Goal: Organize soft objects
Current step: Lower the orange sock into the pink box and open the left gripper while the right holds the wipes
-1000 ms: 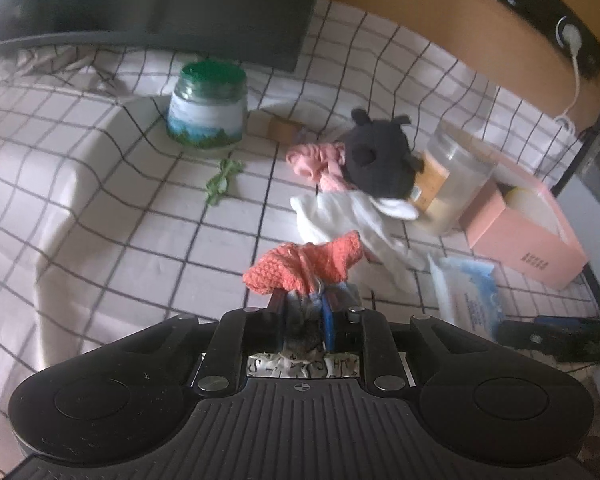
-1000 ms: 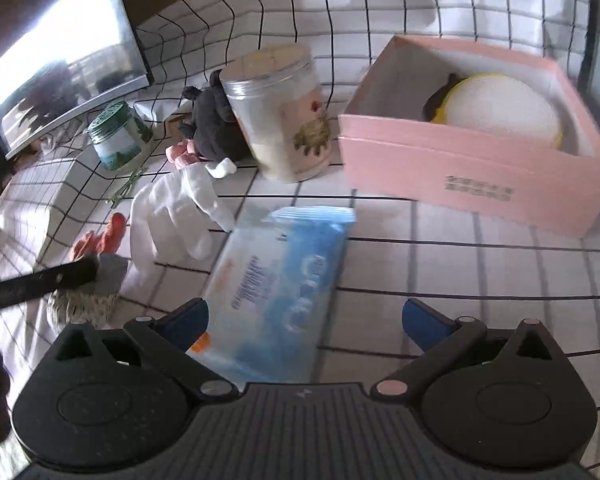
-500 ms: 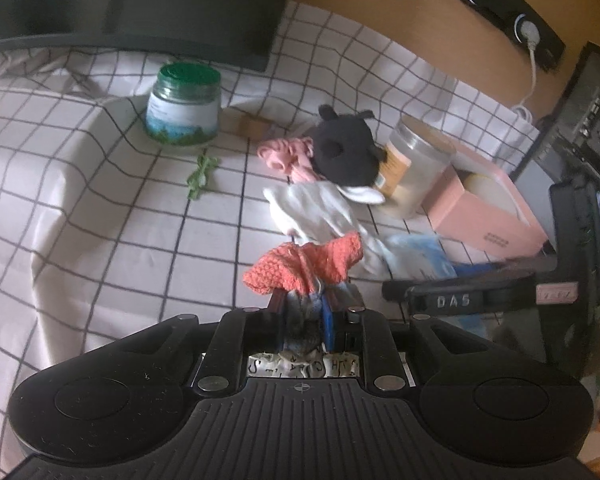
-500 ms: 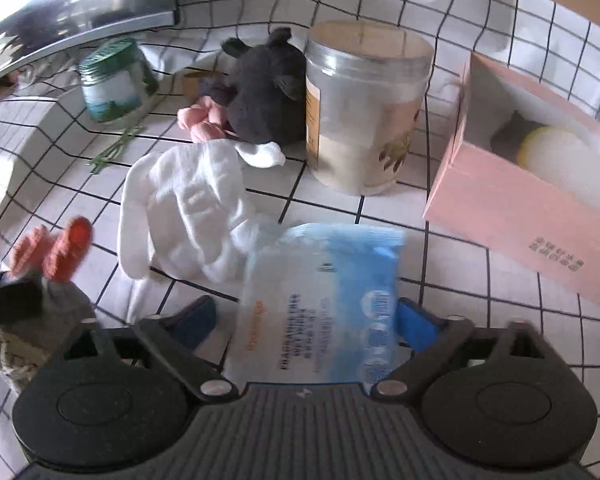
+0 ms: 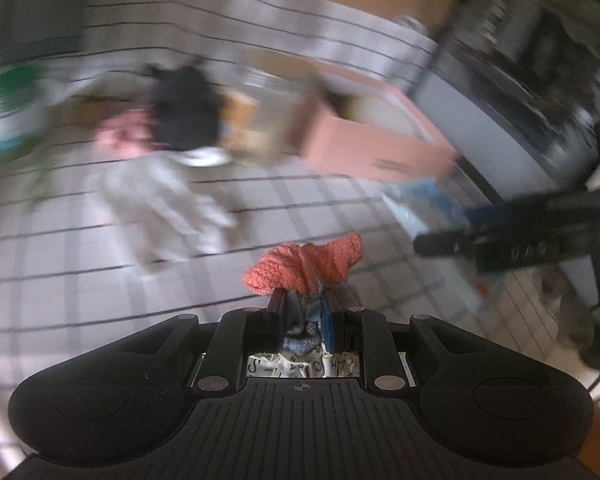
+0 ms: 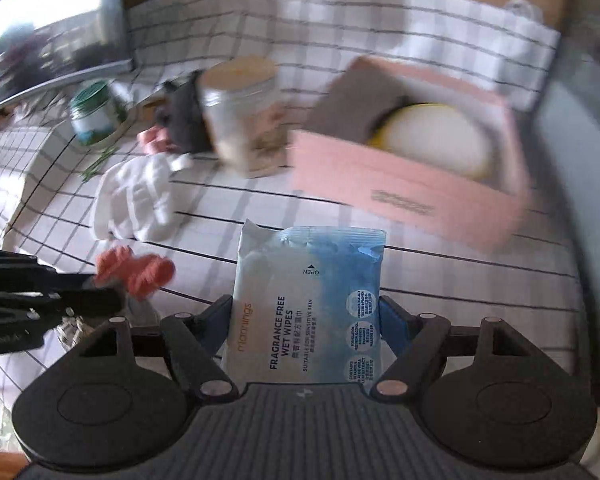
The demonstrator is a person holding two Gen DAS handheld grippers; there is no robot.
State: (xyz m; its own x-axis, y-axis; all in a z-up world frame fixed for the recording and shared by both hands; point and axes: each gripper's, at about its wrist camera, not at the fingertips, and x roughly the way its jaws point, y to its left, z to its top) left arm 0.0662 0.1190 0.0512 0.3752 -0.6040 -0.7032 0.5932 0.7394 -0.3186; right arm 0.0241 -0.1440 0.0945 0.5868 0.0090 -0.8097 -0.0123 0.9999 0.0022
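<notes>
left gripper [image 5: 306,300]: jaws pinch orange knit cloth [image 5: 302,266], lifted for carrying | right gripper [image 6: 306,312]: jaws squeeze wipes pack [image 6: 306,300] | pink box [image 6: 404,196] at 1 o'clock, likely where they go

In the right wrist view, the blue-and-white pack of wet wipes [image 6: 306,304] sits low in the centre of the frame, between the two fingers of the right gripper [image 6: 305,320]. Above and right of it stands the open pink cardboard box [image 6: 404,196], with a round cream-and-yellow cushion [image 6: 436,140] inside. Left of the box is the clear plastic jar with a tan lid [image 6: 242,114], and the black plush toy [image 6: 184,120] lies just behind it to the left. The white cloth glove [image 6: 134,196] lies below the toy, the green-lidded glass jar [image 6: 92,114] further left. At lower left, the left gripper [image 5: 304,304] holds the orange knitted sock [image 6: 134,268].
</notes>
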